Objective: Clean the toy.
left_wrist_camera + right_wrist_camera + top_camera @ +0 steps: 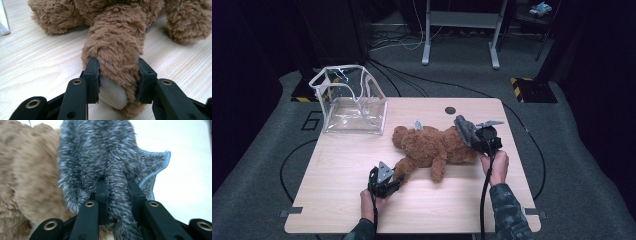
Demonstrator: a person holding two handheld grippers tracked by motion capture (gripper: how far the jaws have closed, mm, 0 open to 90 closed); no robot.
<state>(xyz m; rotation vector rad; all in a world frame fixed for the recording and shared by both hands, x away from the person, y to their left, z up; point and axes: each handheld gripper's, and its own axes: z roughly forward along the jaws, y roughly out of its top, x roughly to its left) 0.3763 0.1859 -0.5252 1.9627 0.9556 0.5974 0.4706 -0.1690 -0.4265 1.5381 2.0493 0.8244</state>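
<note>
The teddy bear lies mid-desk, nearer the right edge. The left gripper clamps its paw, probably to anchor it, while the right gripper pinches a grey cloth against its back, apparently for wiping.

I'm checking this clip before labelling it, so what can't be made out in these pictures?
- Teddy bear face: turned down on the table in the high view.
- Grey cloth: full shape unclear; the right gripper bunches it.
- Bear's paw tip: cut off between the left gripper jaws.
</note>
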